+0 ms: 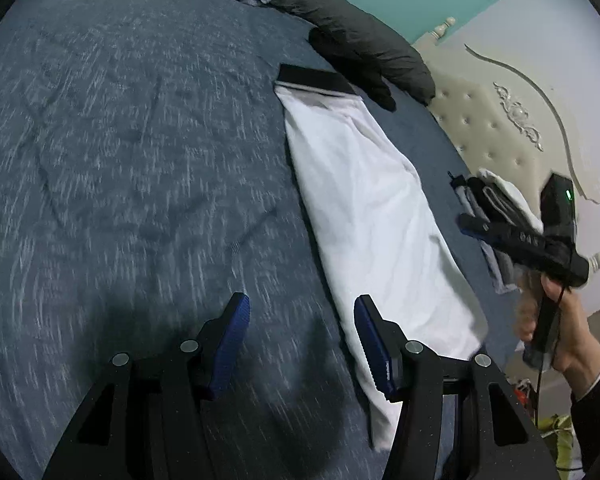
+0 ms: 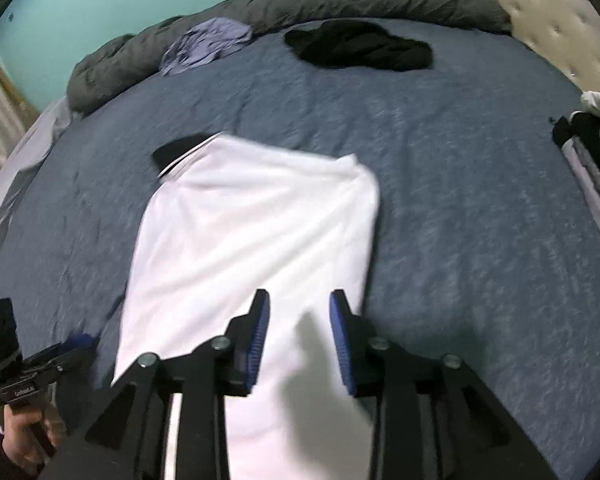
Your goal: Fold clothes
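A white polo shirt with a black collar (image 1: pixel 376 216) lies folded lengthwise on the blue bedspread (image 1: pixel 120 160); it also shows in the right wrist view (image 2: pixel 252 232). My left gripper (image 1: pixel 302 328) is open and empty, hovering over the bedspread at the shirt's near left edge. My right gripper (image 2: pixel 299 320) is open and empty, above the shirt's lower part. The right gripper also shows in the left wrist view (image 1: pixel 472 226), beyond the shirt. The left gripper also shows in the right wrist view (image 2: pixel 76 342), left of the shirt.
A black garment (image 2: pixel 360 46) and a crumpled lilac-blue garment (image 2: pixel 208 42) lie at the far side by a rolled grey duvet (image 2: pixel 340 0). A stack of folded clothes (image 2: pixel 592 152) sits at the right edge. A tufted cream headboard (image 1: pixel 492 120) stands behind.
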Demonstrator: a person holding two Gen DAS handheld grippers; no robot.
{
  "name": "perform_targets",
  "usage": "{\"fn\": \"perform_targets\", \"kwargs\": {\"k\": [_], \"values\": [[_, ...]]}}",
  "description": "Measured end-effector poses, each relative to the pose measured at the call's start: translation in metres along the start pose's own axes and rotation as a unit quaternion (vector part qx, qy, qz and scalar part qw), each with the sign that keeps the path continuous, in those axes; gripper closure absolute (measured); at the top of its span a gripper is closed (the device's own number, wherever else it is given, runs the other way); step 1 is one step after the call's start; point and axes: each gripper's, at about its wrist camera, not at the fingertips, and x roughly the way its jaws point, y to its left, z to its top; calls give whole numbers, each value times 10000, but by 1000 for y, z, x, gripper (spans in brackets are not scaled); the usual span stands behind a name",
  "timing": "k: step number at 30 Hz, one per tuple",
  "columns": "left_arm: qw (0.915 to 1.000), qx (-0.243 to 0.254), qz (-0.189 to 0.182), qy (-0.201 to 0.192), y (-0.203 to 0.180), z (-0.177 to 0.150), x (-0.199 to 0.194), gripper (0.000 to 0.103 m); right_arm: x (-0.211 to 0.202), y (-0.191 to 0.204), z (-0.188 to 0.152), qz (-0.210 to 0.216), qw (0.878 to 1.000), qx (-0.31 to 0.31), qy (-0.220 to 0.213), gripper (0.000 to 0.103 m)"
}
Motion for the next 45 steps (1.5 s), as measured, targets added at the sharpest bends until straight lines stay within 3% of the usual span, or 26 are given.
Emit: {"fn": "perform_targets", "kwargs": {"k": [8, 11, 17, 23, 27, 28, 29, 31, 34, 42, 44, 45], "values": [[9997, 218, 4, 126, -14, -21, -7, 45, 12, 71, 39, 63, 9972, -718, 175, 66], [9996, 234, 15, 180, -14, -22, -7, 45, 29, 107, 65, -5, 9920, -1228, 300, 55], [9995, 184, 73, 240, -8, -22, -4, 45, 69, 160, 107, -118, 9806, -1888, 510, 54], [9994, 158, 107, 287, -8, -19, 1, 45, 116, 194, 112, -301, 9698, -2239, 916, 54], [9992, 218, 43, 346, -13, -22, 1, 45, 146, 195, 112, -547, 9661, -2239, 1163, 55], [9990, 243, 39, 361, -14, -23, 2, 45, 152, 193, 111, -598, 9659, -2198, 1233, 58], [9990, 255, 35, 374, -14, -23, 2, 45, 159, 190, 110, -662, 9648, -2182, 1309, 68], [9989, 251, 13, 387, -14, -23, 2, 44, 167, 185, 106, -722, 9639, -2143, 1408, 81], [9987, 270, -33, 423, -16, -25, 3, 44, 166, 179, 102, -674, 9653, -2137, 1344, 98], [9976, 309, -255, 572, -19, -30, 9, 46, 141, 169, 117, -576, 9732, -2057, 852, 102], [9970, 353, -329, 612, -21, -30, 10, 56, 137, 166, 119, -575, 9743, -2020, 818, 102], [9963, 376, -389, 666, -22, -32, 12, 68, 137, 166, 119, -582, 9742, -2022, 817, 102]]}}
